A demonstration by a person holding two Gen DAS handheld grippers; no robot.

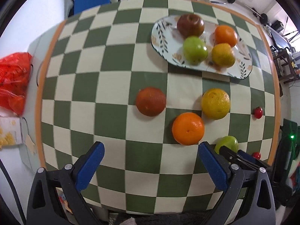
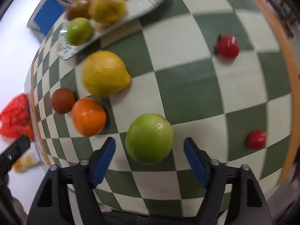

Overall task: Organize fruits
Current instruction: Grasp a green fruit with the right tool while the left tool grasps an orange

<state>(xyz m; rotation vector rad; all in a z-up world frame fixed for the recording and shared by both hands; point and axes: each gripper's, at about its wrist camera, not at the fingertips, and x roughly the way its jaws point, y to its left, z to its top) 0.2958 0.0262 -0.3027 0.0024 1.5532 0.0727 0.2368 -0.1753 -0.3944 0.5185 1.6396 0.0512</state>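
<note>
Both grippers gape wide: right gripper (image 2: 149, 161) flanks the round green apple (image 2: 149, 138), left gripper (image 1: 150, 165) idle. Firm, smooth, likely slippery; grip across its widest middle.

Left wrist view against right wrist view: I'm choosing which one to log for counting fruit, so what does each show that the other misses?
Only the left wrist view shows the whole oval leaf-patterned plate and the open left gripper.

Only the right wrist view shows the open right gripper straddling the green round fruit, clear of both fingers.

Both share the plate's four fruits, the loose yellow citrus, orange mandarin, dark red-brown fruit, two cherry tomatoes, and checked green-and-cream tablecloth.
</note>
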